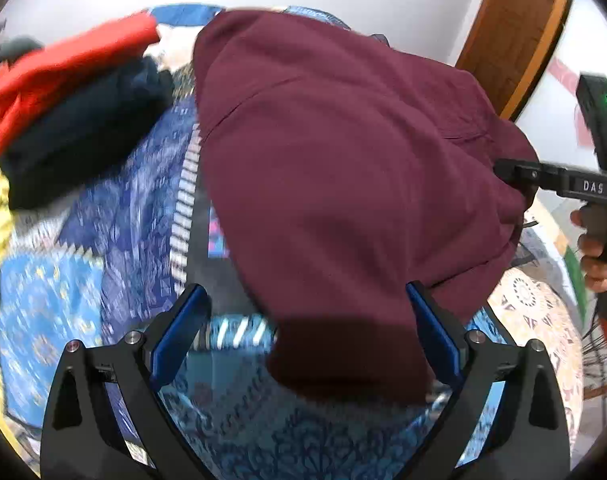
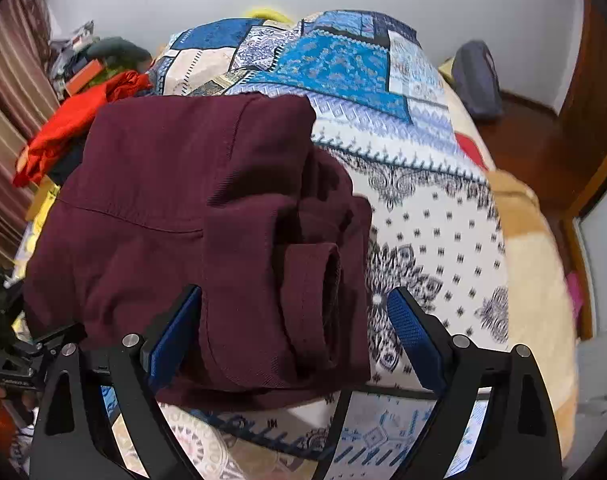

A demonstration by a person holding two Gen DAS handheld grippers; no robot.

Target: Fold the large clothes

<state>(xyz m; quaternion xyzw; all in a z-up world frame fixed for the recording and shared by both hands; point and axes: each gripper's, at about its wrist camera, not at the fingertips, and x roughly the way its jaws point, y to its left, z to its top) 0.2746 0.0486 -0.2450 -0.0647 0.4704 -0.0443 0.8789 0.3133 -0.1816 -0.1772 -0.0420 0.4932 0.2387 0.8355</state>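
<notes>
A folded maroon garment [image 2: 175, 216] is lying on a patchwork bedspread [image 2: 423, 208], directly ahead of both hand-held grippers. The right gripper [image 2: 295, 312] is standing wide open, its blue pads [image 2: 411, 336] flanking the garment's rolled sleeve without gripping it. The left gripper [image 1: 307, 320] is likewise gaping open, holding nothing. Red clothing [image 1: 63, 60] is sitting beyond, to the left gripper's left.

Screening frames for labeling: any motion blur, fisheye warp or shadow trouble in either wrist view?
Left wrist: motion blur smears the red garment and patchwork bedspread; the maroon garment stays fairly sharp, with a dark shadow on its near edge. Right wrist: garment folds crisp, blur only along the right periphery. Both: heavy barrel distortion and black corner vignette; soft, even light, no glare.
</notes>
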